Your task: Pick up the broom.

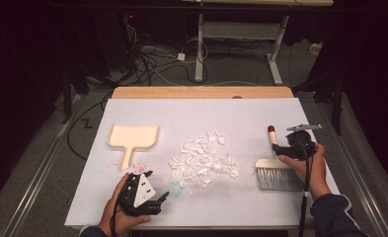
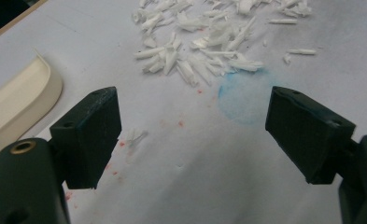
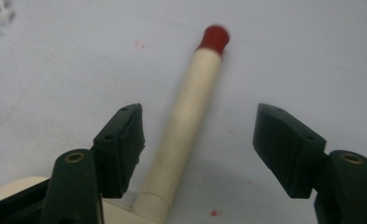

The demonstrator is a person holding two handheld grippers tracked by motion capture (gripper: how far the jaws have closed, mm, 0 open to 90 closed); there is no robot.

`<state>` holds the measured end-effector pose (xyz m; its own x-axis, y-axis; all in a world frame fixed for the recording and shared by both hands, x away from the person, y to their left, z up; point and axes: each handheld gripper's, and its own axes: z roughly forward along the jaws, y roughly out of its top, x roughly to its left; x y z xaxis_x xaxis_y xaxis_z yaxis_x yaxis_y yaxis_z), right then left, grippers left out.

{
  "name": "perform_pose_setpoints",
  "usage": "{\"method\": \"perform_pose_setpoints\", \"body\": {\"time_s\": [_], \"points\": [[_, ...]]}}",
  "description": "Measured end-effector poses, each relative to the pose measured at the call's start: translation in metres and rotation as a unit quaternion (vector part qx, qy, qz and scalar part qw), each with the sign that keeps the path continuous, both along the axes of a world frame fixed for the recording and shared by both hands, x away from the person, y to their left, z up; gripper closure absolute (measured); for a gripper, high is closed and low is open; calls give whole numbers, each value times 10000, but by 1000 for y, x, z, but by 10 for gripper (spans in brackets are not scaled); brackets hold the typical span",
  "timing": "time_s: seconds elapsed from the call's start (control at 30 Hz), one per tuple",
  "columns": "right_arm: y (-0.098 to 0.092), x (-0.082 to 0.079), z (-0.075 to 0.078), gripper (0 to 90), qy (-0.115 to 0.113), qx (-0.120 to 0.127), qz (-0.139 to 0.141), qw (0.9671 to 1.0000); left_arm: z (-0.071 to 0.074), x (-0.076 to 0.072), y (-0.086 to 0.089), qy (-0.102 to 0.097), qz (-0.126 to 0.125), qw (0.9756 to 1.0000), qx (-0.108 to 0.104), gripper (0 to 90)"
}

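The right tongs [image 3: 197, 140] stood apart astride the cream handle of the brush [image 1: 276, 165], pads clear of it. The brush lay at the right side of the desk [image 1: 251, 116], bristles near, red-tipped handle pointing far. The left tongs [image 2: 193, 135] rested apart and empty at the near left. A pile of white scraps [image 1: 201, 158] lay mid-desk; the dustpan [image 1: 132, 137] lay to its left.

Brush [image 1: 275, 165]: smooth cream plastic handle, glossy red tip, grey bristles. Dustpan [image 1: 132, 137]: same smooth cream plastic. Tabletop [image 1: 241, 118]: matt white sheet over wood; scraps [image 1: 201, 160] look papery.
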<state>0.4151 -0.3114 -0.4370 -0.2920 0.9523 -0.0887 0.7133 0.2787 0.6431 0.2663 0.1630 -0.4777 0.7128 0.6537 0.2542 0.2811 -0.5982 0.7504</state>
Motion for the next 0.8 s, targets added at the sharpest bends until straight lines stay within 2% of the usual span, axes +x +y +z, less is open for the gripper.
{"method": "perform_pose_setpoints", "body": {"time_s": [0.03, 0.07, 0.1, 0.13, 0.2, 0.33, 0.4, 0.6, 0.67, 0.8], "points": [[1, 4, -5, 372, 222, 70, 21, 9997, 0, 0, 0, 4, 12, 10000, -5, 176], [1, 4, -5, 372, 222, 70, 21, 9997, 0, 0, 0, 4, 12, 10000, -5, 179], [3, 10, -14, 449, 486, 59, -4, 9988, 0, 0, 1, -10, 39, 10000, -8, 182], [3, 12, -17, 488, 590, 56, 12, 9982, 0, -1, 1, -14, 38, 10000, -2, 182], [2, 15, -19, 521, 635, 130, 6, 9979, 0, 0, 0, -6, 24, 10000, 18, 182], [5, 16, -17, 594, 669, 30, 76, 9977, -1, 0, -2, 18, -28, 10000, 56, 182], [6, 16, -17, 603, 662, 20, 78, 9978, -1, 0, -3, 23, -45, 10000, 67, 182], [6, 17, -18, 709, 610, 49, 195, 9979, -1, 2, -4, 32, -82, 9999, 66, 182], [7, 17, -18, 713, 608, 6, 263, 9978, -1, 2, -3, 50, -105, 9999, 88, 186], [5, 17, -19, 713, 552, 90, 276, 9981, -1, 2, -2, 42, -100, 9999, 40, 190]]}}
